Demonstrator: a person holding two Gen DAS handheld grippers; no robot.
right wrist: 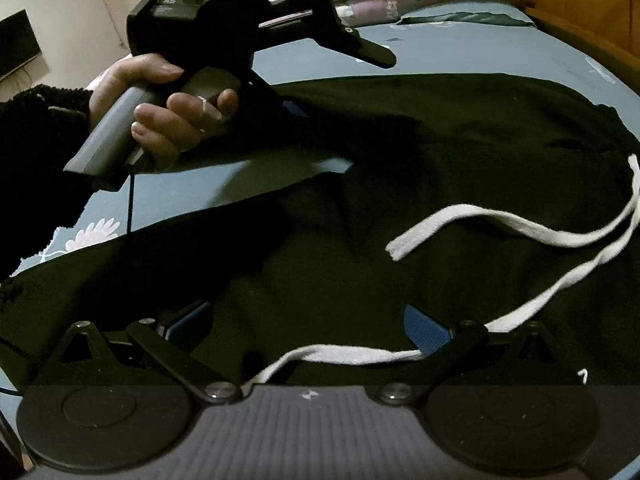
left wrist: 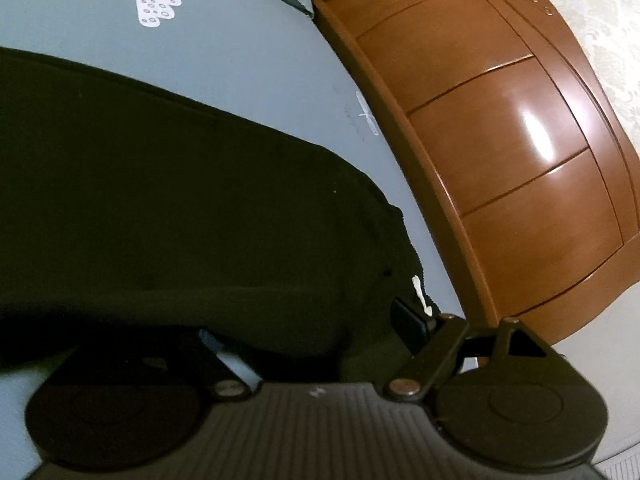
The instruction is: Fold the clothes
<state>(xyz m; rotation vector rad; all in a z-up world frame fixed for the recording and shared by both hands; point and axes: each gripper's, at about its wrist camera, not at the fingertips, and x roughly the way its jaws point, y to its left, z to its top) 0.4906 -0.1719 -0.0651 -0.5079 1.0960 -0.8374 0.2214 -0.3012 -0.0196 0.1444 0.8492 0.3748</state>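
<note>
White drawstring (right wrist: 500, 222) crosses right in front of the right gripper (right wrist: 308, 328), one strand running between its jaws and over the right-hand pad; those jaws stand wide apart and press on nothing. Beneath and ahead of them spreads the dark garment (right wrist: 400, 152), apparently drawstring trousers, lying on the blue bed sheet (right wrist: 460, 52) with its waist end towards the wooden bed frame (left wrist: 500, 140). Up and to the left of these jaws, a hand (right wrist: 160, 120) holds the left gripper (left wrist: 304, 328) over the far edge of the cloth. From its own camera, the left gripper's jaws are also spread wide; dark fabric lies between them and hides the left pad, yet nothing shows the pads pressing on it. My judgement is that the main risk is the loose cord: if the right jaws close here, they may pinch only the drawstring, so a lift would drag the string out instead of the cloth. Left-side trouble would come from closing on one layer alone, leaving the fold crooked near the bed frame.
</note>
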